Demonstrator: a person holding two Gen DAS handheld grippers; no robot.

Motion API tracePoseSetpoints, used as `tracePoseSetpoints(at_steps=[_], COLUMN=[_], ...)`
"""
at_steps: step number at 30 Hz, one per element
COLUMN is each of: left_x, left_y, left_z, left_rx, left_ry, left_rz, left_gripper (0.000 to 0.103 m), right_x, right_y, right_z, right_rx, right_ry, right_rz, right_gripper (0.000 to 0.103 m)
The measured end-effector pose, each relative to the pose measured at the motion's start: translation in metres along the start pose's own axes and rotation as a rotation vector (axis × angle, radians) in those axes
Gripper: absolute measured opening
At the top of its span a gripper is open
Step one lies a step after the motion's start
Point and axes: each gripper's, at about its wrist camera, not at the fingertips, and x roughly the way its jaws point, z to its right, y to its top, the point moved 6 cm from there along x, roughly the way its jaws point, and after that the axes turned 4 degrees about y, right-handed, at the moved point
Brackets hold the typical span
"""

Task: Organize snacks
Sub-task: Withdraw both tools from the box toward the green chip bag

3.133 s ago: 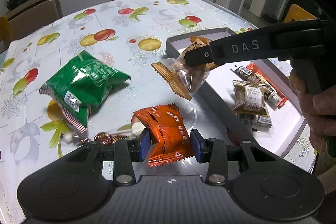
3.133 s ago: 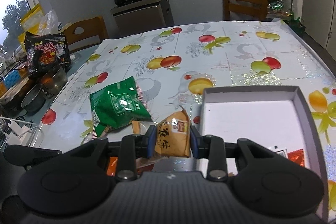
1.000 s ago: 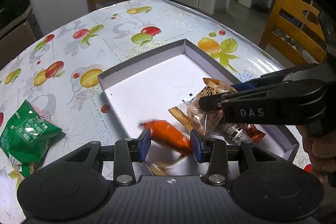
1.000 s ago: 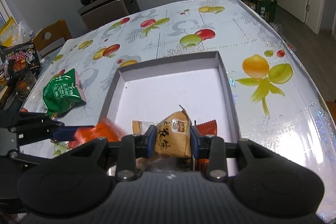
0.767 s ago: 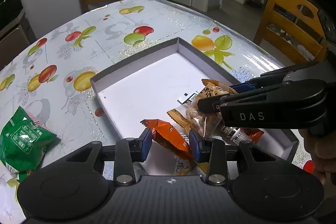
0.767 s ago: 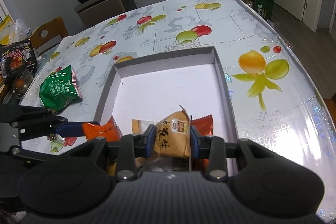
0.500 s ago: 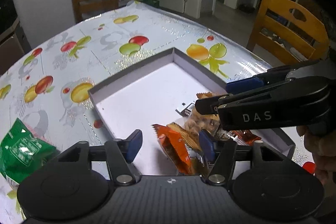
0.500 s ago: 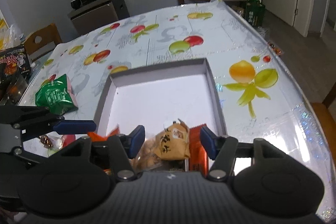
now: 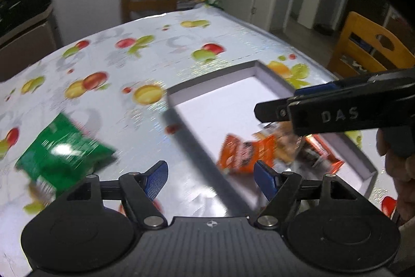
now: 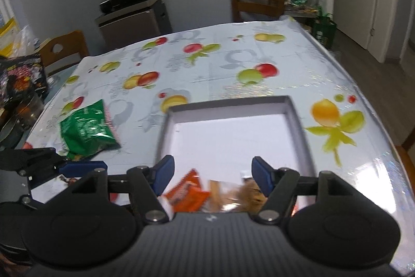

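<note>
Orange packet (image 9: 246, 155) (blurred) in grey tray (image 9: 282, 85)

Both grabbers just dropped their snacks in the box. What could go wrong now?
1. The orange packet and the other snacks crowd the near end of the box. More dropped there could pile up and slide over the wall.
2. The left gripper and right gripper, both open, are close together, so they might bump.
3. The green bag is big and puffy. Open jaws may not span it well, and it could slip.
</note>
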Motion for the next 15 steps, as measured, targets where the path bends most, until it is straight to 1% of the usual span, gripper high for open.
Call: tracePoseSetpoints(at_steps=[8, 15], left_x=[-0.013, -0.020], left_y=[-0.024, -0.044], left_z=[-0.046, -0.071], left_rx=[-0.082, -0.134], left_ry=[0.076, 0.126], left_rz=[-0.014, -0.032], left_gripper=[0.073, 0.073], right_x=[0.018, 0.034], right_y=[0.010, 0.013], right_z=[-0.051, -0.083], right_rx=[-0.083, -0.133], right_ry=[0.068, 0.118], right_rz=[-0.028, -0.055], right_gripper=[0.067, 0.068])
